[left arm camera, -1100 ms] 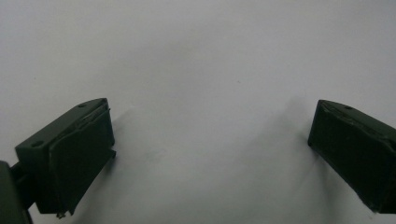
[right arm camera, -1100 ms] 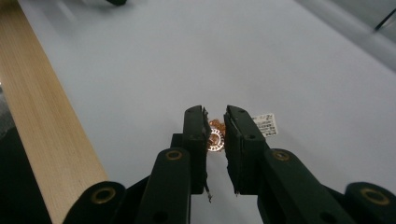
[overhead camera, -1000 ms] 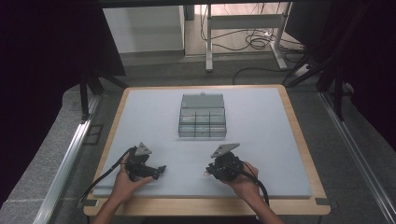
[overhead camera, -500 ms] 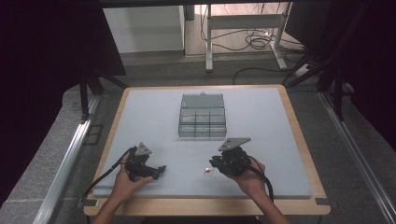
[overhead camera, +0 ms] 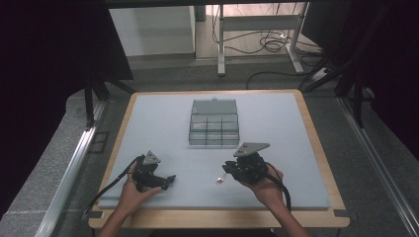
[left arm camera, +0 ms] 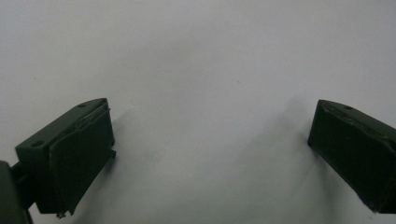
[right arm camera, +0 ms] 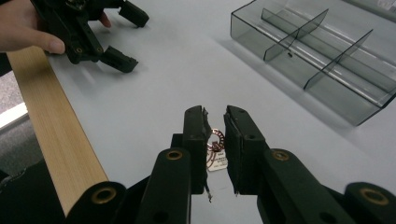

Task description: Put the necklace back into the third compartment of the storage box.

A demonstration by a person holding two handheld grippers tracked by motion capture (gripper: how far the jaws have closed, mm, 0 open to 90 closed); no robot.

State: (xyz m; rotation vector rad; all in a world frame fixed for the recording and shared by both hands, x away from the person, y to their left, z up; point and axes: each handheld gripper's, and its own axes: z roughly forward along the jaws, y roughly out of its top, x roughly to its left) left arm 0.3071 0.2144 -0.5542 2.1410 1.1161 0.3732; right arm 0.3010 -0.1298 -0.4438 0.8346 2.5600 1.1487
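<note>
Right gripper point(right arm camera: 215, 122) pinches small copper ring with tag point(right arm camera: 216, 150), lifted just above counter point(overhead camera: 163, 123) near front edge, right of centre. Left gripper point(overhead camera: 170, 179) spread wide, nothing between jaws, low over counter near front-left. Clear divided box point(overhead camera: 214, 127) sits mid-counter, well apart.

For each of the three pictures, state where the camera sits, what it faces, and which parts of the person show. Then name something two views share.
High view: above the table, looking down; both hands, both grippers.
Left gripper view: on the left gripper, facing bare tabletop; open jaws.
Right gripper view: on the right gripper, jaws shut on a tagged ring.
Shared: divided box, in the high and right gripper views.
</note>
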